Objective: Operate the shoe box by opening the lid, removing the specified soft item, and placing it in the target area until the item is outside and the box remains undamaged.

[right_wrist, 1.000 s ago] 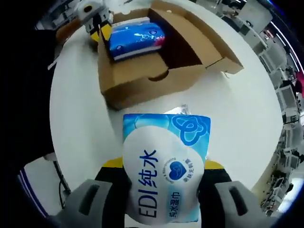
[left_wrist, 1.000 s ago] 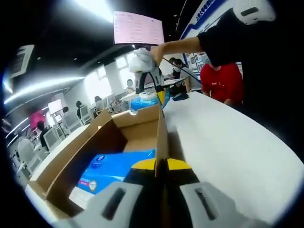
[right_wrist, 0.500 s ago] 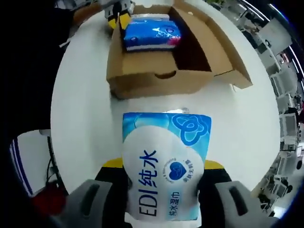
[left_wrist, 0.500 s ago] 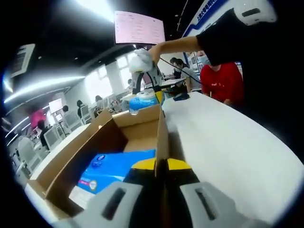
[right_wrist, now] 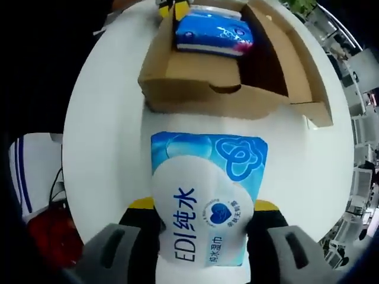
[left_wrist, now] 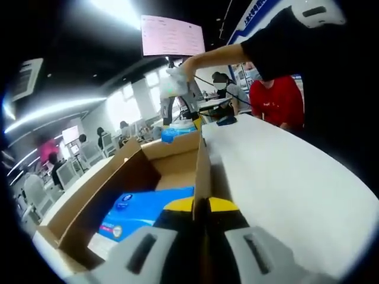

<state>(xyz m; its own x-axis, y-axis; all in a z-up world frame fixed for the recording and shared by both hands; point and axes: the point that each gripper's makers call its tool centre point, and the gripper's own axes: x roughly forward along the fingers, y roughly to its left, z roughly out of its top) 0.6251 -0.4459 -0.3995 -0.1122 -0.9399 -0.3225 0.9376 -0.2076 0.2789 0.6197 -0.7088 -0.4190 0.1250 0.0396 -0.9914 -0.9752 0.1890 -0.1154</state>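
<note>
The open cardboard shoe box (left_wrist: 148, 171) lies on the white table with a blue tissue pack (left_wrist: 139, 210) inside. My left gripper (left_wrist: 201, 204) is shut on the box's near side wall, whose edge runs between the yellow tips. Beyond the box's far end a hand holds my right gripper (left_wrist: 174, 89) over the table. In the right gripper view, my right gripper (right_wrist: 204, 204) is shut on a blue-and-white wet wipes pack (right_wrist: 207, 189), held outside the box (right_wrist: 201, 97). The blue tissue pack (right_wrist: 213, 32) shows inside, and the left gripper (right_wrist: 173, 7) sits at the box's far side.
The box's lid flap (right_wrist: 296, 71) lies open to the right. White table (right_wrist: 106, 136) surface spreads around the box. A person in red (left_wrist: 275, 100) stands past the table's far end. Desks and chairs (left_wrist: 71, 165) lie beyond the left edge.
The right gripper has carried the wipes pack nearer the box's front wall, so the box now sits higher and closer in its view. The left gripper keeps its hold on the wall.
</note>
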